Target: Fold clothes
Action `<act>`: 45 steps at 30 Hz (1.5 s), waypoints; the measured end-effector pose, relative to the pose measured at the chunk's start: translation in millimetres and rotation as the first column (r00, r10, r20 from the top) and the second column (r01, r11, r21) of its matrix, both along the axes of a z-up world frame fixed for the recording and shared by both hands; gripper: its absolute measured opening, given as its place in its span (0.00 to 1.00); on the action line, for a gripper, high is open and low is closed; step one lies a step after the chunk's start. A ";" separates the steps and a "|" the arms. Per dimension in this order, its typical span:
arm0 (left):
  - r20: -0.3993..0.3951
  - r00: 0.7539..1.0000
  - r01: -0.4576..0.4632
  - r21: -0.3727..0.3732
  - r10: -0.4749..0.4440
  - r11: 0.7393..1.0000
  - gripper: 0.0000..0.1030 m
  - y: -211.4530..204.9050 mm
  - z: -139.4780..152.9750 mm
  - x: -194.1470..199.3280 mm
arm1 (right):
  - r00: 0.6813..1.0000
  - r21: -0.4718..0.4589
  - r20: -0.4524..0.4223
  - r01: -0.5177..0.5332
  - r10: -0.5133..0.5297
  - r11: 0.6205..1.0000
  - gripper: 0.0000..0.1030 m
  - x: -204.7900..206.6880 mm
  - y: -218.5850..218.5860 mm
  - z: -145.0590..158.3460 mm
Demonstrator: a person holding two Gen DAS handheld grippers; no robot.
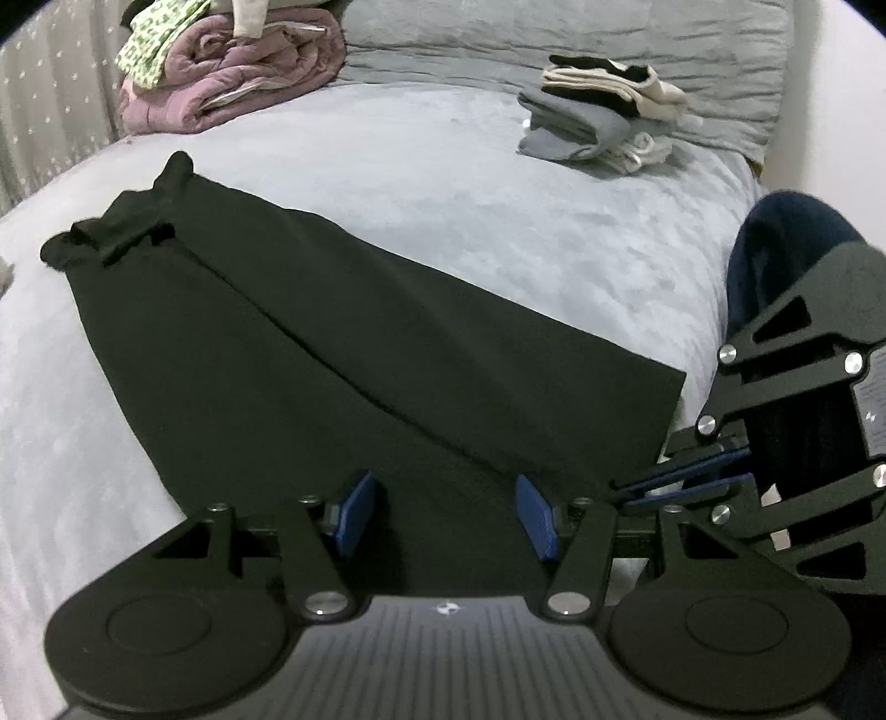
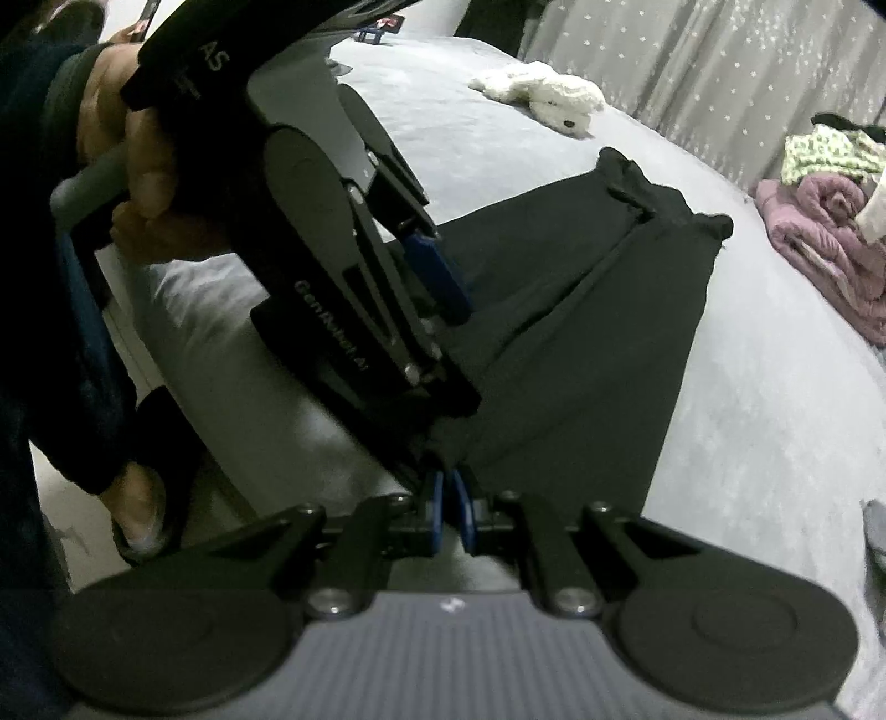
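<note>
A long black garment [image 1: 277, 332] lies folded lengthwise on the grey bed cover [image 1: 443, 183], its bunched waistband at the far left. My left gripper [image 1: 446, 518] stands open over the near hem, blue pads [image 1: 354, 515] well apart with black cloth under and between them. In the left wrist view my right gripper [image 1: 620, 487] comes in from the right, shut on the hem's near right corner. The right wrist view shows the right gripper [image 2: 451, 498] pinching a peak of the black garment [image 2: 609, 310]. A hand holds the left gripper [image 2: 468, 354] just above the cloth.
A pink quilt [image 1: 238, 72] with a green-patterned cloth lies at the back left. A stack of folded clothes [image 1: 603, 122] sits at the back right below a grey pillow [image 1: 554, 39]. A white plush toy [image 2: 542, 94] lies beyond the garment. The person's slippered foot [image 2: 138, 515] stands by the bed's edge.
</note>
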State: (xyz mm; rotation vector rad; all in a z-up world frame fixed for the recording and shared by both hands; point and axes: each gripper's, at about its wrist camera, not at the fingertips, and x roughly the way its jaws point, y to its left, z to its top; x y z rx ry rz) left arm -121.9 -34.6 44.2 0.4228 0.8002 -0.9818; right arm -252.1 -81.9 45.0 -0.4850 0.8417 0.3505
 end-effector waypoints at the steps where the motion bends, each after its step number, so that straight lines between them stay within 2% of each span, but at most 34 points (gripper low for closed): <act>1: 0.002 1.000 0.003 0.001 -0.003 1.000 0.53 -0.2 1.2 -0.7 | 1.000 -0.011 0.004 -0.005 0.006 1.000 0.07 -0.5 1.2 -0.2; 7: 0.009 1.000 -0.019 -0.043 0.019 0.999 0.53 8.2 16.7 7.7 | 1.000 -0.032 0.013 -0.012 0.012 0.999 0.07 -1.2 1.9 -1.8; 10: 0.005 0.998 -0.057 -0.068 0.057 0.996 0.53 16.3 24.5 17.8 | 1.000 -0.012 0.027 0.012 -0.012 1.000 0.11 -3.1 -2.2 2.8; 13: -0.011 0.996 -0.085 -0.076 0.085 0.993 0.53 20.6 26.5 26.0 | 0.998 0.023 0.050 0.030 -0.031 0.999 0.28 -6.5 -6.1 10.7; 18: -0.011 0.997 -0.083 -0.061 0.082 0.995 0.53 16.4 22.8 25.7 | 0.996 0.045 0.086 0.010 -0.014 0.999 0.25 0.2 -2.3 18.7; 21: -0.010 0.998 -0.070 -0.059 0.070 0.996 0.54 14.1 22.5 23.4 | 0.999 0.062 0.038 0.015 -0.017 0.998 0.22 13.0 0.5 8.2; 22: -0.011 0.998 -0.068 -0.060 0.068 0.996 0.54 13.9 22.1 23.0 | 1.000 0.074 0.013 0.024 -0.025 0.997 0.17 16.5 0.5 3.9; 26: -0.021 0.998 -0.055 -0.066 0.053 0.996 0.54 12.5 20.7 21.7 | 0.999 0.126 -0.010 0.052 -0.051 0.991 0.10 20.1 -0.5 2.7; 29: -0.025 0.999 -0.037 -0.068 0.036 0.997 0.54 9.7 19.2 21.1 | 0.998 0.171 -0.014 0.066 -0.064 0.983 0.09 19.9 -5.3 5.5; 34: -0.051 0.999 0.002 -0.003 -0.002 1.000 0.54 2.1 4.5 19.0 | 0.998 0.179 -0.021 0.070 -0.067 0.981 0.12 21.0 -7.6 0.3; 36: -0.067 0.998 -0.001 -0.021 0.000 1.000 0.54 7.0 7.0 20.5 | 0.997 0.214 -0.026 0.071 -0.067 0.974 0.14 19.5 -13.7 5.2; 40: -0.109 0.994 -0.033 -0.064 0.026 0.997 0.54 17.7 12.9 27.9 | 0.997 0.309 -0.018 0.081 -0.079 0.948 0.21 14.1 -34.0 19.6; 45: -0.095 0.992 -0.082 -0.038 0.078 0.996 0.53 19.7 11.3 35.4 | 0.979 0.392 -0.014 0.192 -0.203 0.900 0.21 27.3 -72.0 28.1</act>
